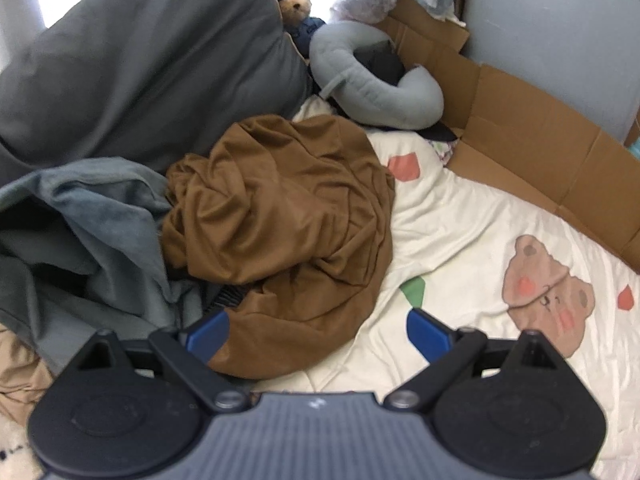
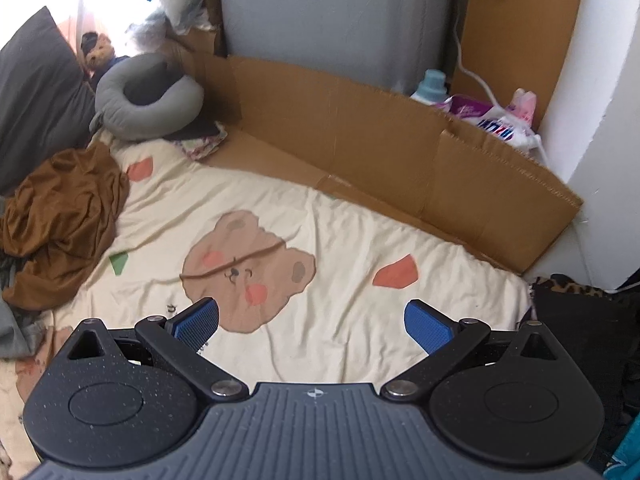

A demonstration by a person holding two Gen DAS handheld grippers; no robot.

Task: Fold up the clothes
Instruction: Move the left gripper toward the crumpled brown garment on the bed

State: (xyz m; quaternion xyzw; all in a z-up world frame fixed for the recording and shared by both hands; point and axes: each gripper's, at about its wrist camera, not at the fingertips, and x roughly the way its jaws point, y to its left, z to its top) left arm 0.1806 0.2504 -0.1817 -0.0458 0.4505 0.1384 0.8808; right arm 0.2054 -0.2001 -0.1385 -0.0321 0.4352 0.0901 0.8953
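A crumpled brown garment [image 1: 280, 232] lies in a heap on the cream bear-print bedsheet [image 1: 460, 240]. My left gripper [image 1: 316, 334] is open just in front of the heap's near edge, and the cloth's hem lies between its blue pads without being pinched. In the right wrist view the same brown garment [image 2: 60, 220] sits at the far left. My right gripper [image 2: 312, 322] is open above the bare sheet [image 2: 360, 320], near the printed bear face, holding nothing.
Grey-blue clothes [image 1: 88, 232] pile up left of the brown heap, behind them a dark grey pillow [image 1: 152, 60]. A grey neck pillow [image 2: 148, 100], a teddy bear [image 1: 296, 4] and a flattened cardboard wall [image 2: 400, 152] line the far side. Dark cloth [image 2: 580, 340] lies at the right.
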